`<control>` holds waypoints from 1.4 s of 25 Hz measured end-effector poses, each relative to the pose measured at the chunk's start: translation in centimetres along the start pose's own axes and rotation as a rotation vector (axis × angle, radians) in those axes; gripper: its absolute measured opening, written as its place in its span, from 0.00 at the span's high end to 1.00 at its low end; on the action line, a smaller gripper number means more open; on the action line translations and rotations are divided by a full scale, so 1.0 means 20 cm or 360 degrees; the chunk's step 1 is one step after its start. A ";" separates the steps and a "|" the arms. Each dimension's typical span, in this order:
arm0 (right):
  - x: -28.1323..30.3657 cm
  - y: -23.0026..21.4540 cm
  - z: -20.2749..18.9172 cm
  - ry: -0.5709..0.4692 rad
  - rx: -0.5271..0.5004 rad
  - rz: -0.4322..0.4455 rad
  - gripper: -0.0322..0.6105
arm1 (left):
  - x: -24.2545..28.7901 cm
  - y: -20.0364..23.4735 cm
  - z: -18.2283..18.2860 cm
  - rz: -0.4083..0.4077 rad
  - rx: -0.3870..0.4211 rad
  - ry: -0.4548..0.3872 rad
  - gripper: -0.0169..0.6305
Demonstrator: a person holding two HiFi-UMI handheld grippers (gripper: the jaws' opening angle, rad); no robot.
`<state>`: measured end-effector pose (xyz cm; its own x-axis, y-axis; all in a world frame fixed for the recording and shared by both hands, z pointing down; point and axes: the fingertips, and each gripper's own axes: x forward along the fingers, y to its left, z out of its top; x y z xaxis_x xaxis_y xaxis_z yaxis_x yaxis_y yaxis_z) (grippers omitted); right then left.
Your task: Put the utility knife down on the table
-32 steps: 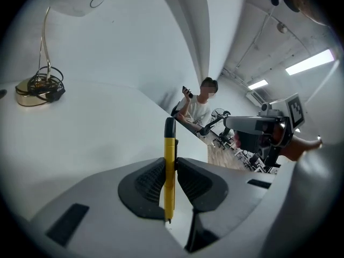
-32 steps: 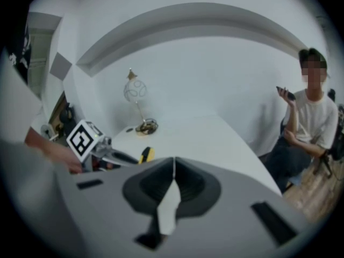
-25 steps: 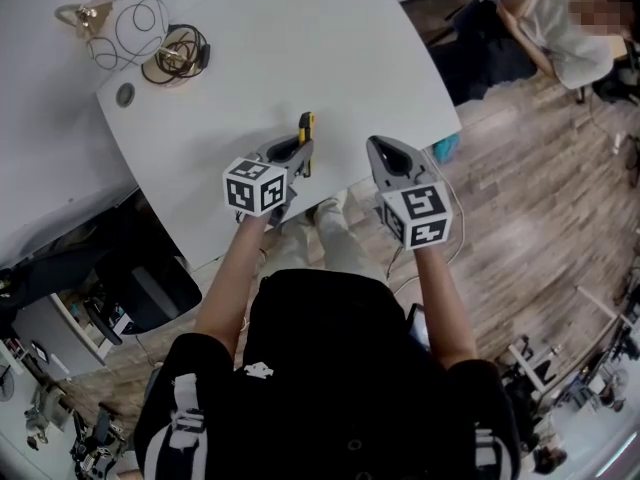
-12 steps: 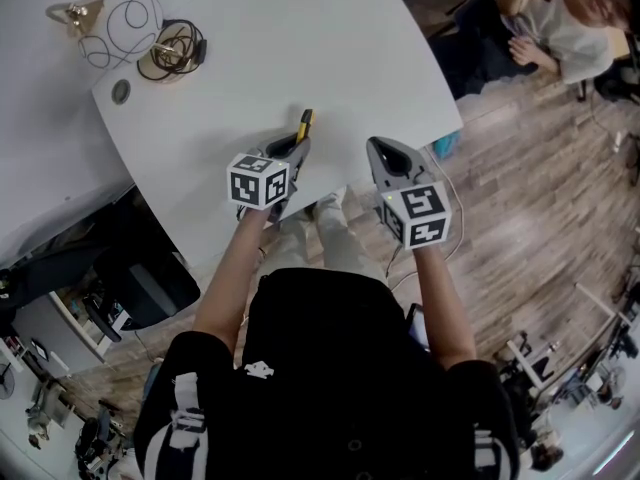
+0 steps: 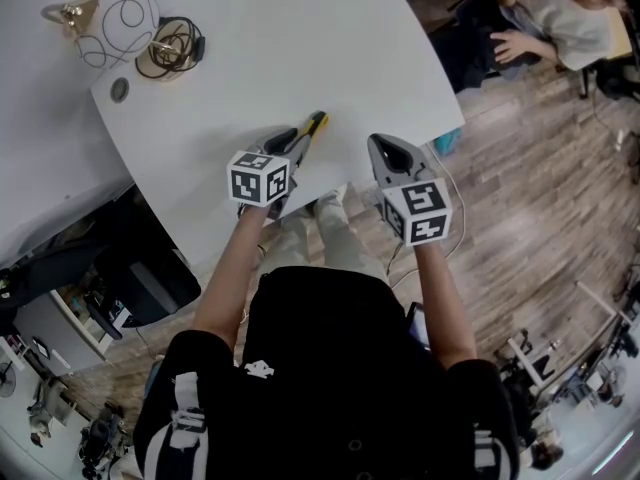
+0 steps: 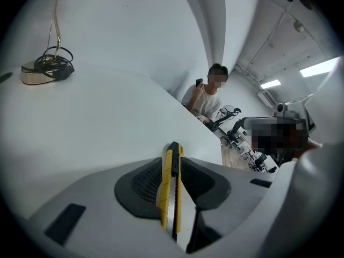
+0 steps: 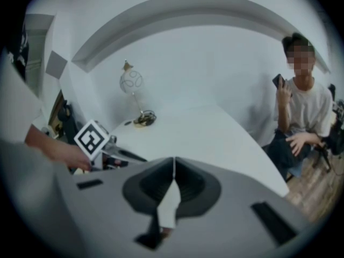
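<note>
The yellow and black utility knife (image 5: 311, 130) lies tilted on the white table (image 5: 300, 38) near its front edge, its tip pointing up and to the right. My left gripper (image 5: 291, 141) is low over the table with the knife's rear end between its jaws. In the left gripper view the knife (image 6: 171, 184) stands on edge between the dark pads, and the jaws of this gripper (image 6: 172, 163) are opening with a thin gap beside the knife. My right gripper (image 5: 386, 150) hovers at the table's edge to the right, shut and empty (image 7: 173, 164).
A small lamp (image 5: 78, 13) with looped cable and a dark cable coil (image 5: 172, 48) sit at the table's far left, next to a round grommet (image 5: 120, 90). A seated person (image 5: 545, 13) is beyond the table's right edge. Wooden floor lies to the right.
The left gripper has sunk towards the table with the knife. The knife, which pointed straight away before, now lies slanted to the right. The right gripper has stayed put.
</note>
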<state>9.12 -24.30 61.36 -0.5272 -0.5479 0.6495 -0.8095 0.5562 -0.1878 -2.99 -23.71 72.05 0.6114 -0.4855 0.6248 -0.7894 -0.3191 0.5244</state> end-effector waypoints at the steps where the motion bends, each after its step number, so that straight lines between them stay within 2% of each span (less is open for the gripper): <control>1: 0.00 0.00 0.00 0.0001 0.0001 0.0000 0.89 | 0.00 0.00 0.00 0.0007 0.0005 -0.0002 0.78; 5: -0.01 0.01 0.00 0.0000 0.0002 -0.0001 0.89 | -0.02 0.00 0.00 0.0014 0.0015 -0.0006 0.77; 12: -0.06 0.01 0.03 -0.0032 -0.0013 -0.0023 0.89 | -0.09 -0.05 0.05 -0.0006 0.0098 -0.0043 0.91; 22: -0.18 0.04 0.11 -0.0124 -0.0038 -0.0051 0.89 | -0.24 -0.20 0.17 -0.0098 0.0206 -0.0118 0.94; 28: -0.25 0.07 0.22 -0.0222 -0.0056 -0.0050 0.89 | -0.38 -0.33 0.32 -0.0124 0.0337 -0.0229 0.94; 35: -0.37 0.09 0.41 -0.0368 -0.0117 -0.0085 0.89 | -0.59 -0.53 0.57 -0.0132 0.0527 -0.0418 0.94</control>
<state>9.47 -24.38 50.29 -0.5362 -0.7015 0.4695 -0.8213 0.5620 -0.0983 -2.45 -23.92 52.44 0.6727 -0.6243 0.3971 -0.7393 -0.5893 0.3260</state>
